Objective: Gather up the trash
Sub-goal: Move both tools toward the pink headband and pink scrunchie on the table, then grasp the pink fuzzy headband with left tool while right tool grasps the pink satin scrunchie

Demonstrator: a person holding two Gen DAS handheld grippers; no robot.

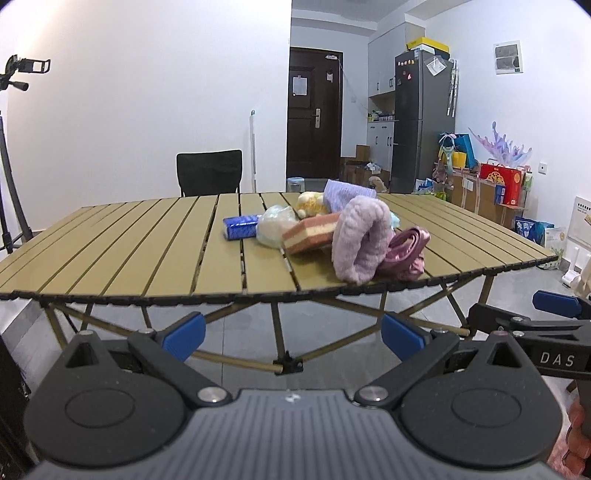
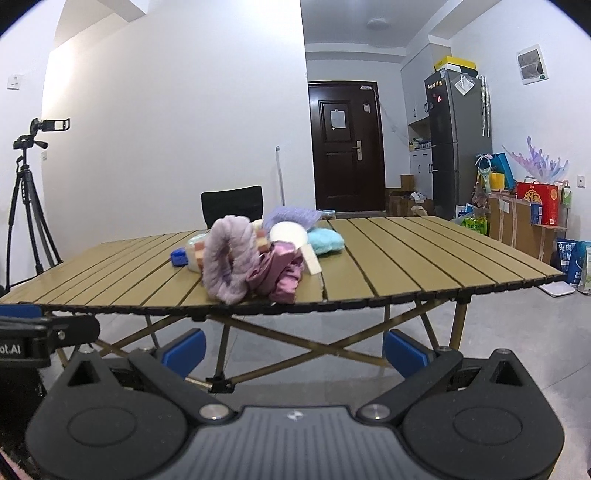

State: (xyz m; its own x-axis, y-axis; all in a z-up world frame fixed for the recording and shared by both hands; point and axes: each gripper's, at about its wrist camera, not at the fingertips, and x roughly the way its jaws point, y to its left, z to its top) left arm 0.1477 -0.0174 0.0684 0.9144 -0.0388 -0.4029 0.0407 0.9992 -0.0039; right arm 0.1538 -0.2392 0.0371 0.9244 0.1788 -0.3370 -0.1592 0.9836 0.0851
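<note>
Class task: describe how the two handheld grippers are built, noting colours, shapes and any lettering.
Both the left gripper and the right gripper have matte black bodies, two round discs, silver pivot bolts, angled black linkage arms and blue finger pads. White lettering reads "DAS".

White walls (image 1: 147, 92) close the room, and grey floor tiles (image 2: 498, 332) shine faintly under a round ceiling lamp (image 2: 377, 24). A tan slatted tabletop (image 1: 110, 251) stands on crossed folding legs (image 2: 332, 347), with a black chair (image 1: 209, 171) behind its far edge. A dark brown door (image 2: 345, 146) sits at the end of a short hallway. To its right stands a grey fridge (image 1: 421, 118) beside pale cabinets (image 1: 380, 66), a yellow box (image 2: 454, 63) on top. Cardboard boxes (image 2: 517, 218) and bright bags (image 1: 458, 149) crowd the right wall. A camera tripod (image 2: 27, 199) stands at the left.
</note>
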